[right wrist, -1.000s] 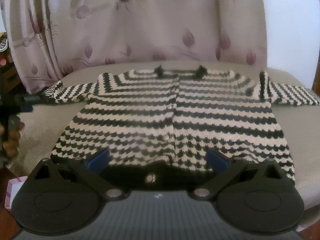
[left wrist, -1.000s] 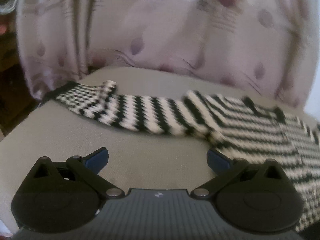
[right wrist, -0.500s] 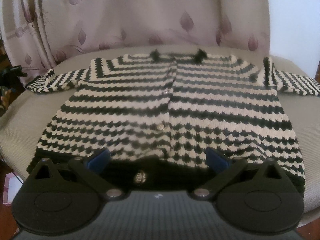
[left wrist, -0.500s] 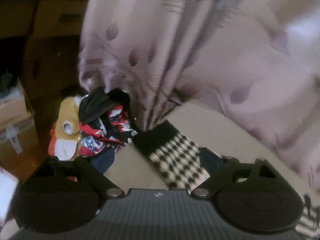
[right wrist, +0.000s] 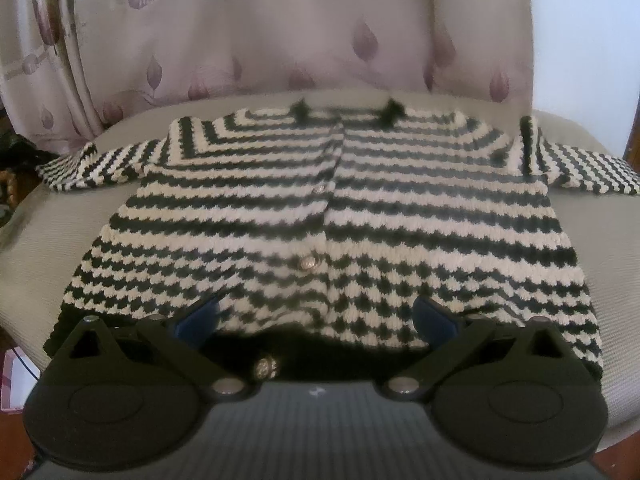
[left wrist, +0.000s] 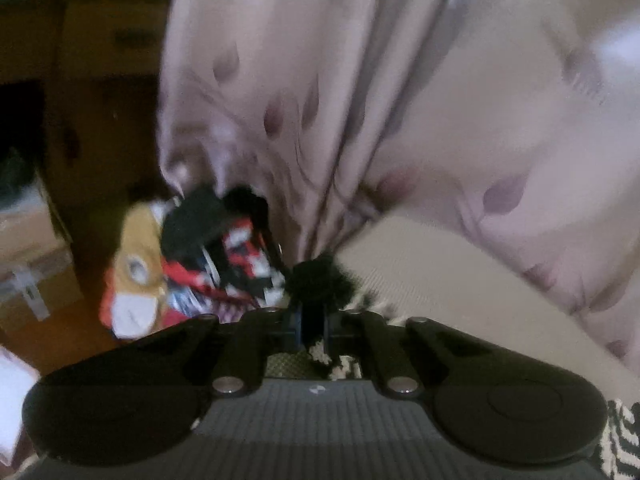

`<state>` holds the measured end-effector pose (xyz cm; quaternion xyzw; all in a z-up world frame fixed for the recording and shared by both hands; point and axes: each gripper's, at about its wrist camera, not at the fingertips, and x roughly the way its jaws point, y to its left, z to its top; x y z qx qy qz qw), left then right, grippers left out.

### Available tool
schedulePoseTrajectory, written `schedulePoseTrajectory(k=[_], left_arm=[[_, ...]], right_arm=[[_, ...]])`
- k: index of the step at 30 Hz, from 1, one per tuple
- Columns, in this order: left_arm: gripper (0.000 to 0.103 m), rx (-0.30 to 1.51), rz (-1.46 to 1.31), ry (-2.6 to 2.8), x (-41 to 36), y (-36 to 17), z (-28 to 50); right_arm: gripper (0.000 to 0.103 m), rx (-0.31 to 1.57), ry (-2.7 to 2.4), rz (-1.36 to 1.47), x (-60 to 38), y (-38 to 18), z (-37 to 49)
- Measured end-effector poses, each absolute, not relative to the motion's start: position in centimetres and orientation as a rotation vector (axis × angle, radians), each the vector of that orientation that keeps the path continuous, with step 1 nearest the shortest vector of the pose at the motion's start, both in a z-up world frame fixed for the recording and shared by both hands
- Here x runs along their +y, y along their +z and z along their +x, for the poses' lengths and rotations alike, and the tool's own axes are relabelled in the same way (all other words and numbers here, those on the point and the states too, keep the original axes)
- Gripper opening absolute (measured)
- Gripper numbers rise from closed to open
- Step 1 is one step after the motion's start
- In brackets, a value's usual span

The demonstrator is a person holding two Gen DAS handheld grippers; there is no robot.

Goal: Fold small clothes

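Between left tongs: cardigan cuff clamped | right tongs apart above hem

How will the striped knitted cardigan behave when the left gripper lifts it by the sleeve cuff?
The cardigan will probably sag, since its thick knit lies limp on the cushion. The left gripper has its jaws shut on the black sleeve cuff, so the sleeve may stretch first. The coarse yarn looks unlikely to slip.

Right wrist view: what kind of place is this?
Probably a home living room or bedroom. A striped cardigan lies spread on a beige cushion, patterned curtains hang behind, and a heap of clothes sits beside it.
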<state>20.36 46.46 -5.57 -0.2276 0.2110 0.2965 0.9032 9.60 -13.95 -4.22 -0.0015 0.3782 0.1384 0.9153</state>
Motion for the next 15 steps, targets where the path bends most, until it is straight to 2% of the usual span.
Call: schedulePoseTrajectory(k=[4, 8, 15], left_arm=[[0.009, 0.351, -0.393, 0.644, 42.3, -2.4, 14.5], [0.009, 0.348, -0.35, 0.662, 39.1, -1.2, 9.8], [0.01, 0.482, -0.392, 0.692, 37.9, -4.0, 6.7]], right_arm=[[0.103, 0.757, 0.283, 0.017, -14.6, -3.8, 9.1], [0.103, 0.738, 0.295, 0.042, -15.2, -3.4, 8.3], [0.103, 0.703, 0.31, 0.074, -16.3, -2.7, 6.7]])
